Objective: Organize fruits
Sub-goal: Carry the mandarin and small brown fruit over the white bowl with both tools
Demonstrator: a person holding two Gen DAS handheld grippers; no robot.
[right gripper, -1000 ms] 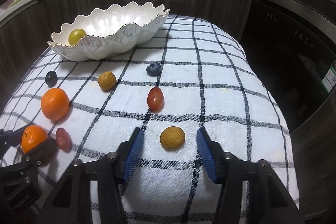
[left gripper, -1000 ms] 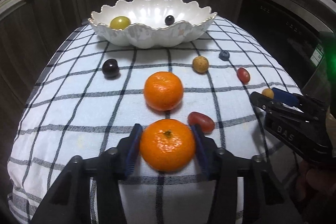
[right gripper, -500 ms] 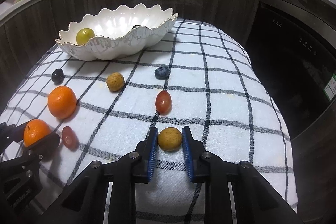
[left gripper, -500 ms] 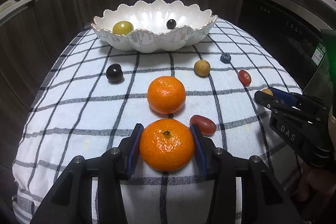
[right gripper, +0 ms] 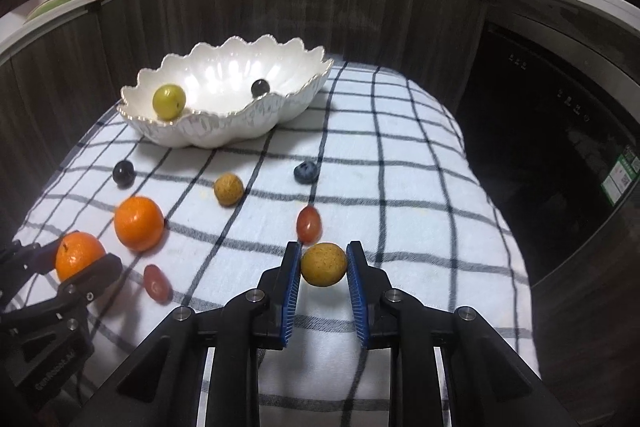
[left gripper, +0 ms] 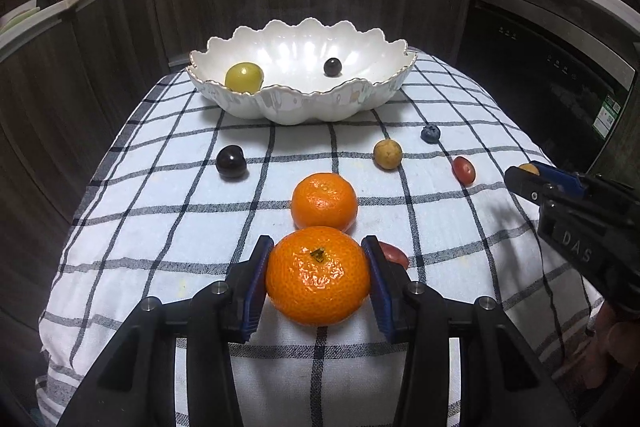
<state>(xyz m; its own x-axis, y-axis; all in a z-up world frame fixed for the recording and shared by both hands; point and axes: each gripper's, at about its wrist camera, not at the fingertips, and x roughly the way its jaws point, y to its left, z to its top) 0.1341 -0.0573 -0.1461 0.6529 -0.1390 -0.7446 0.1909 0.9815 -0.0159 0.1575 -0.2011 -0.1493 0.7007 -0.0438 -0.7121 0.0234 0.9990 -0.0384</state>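
Left wrist view: left gripper (left gripper: 318,277) clamped across firm, light tangerine (left gripper: 318,275); right gripper (right gripper: 323,265) pinches small, slippery yellow fruit (right gripper: 323,264) at its widest girth.

The scene was lit dimly from overhead, and the checked cloth (left gripper: 168,211) was the brightest area. Glare was reflected inside the white bowl (left gripper: 372,95), and soft shadows were cast beneath the fruits. Straight lines were bent strongly toward the edges by the fisheye lens, and the corners were darkened. Slight blur was seen in the right wrist view.
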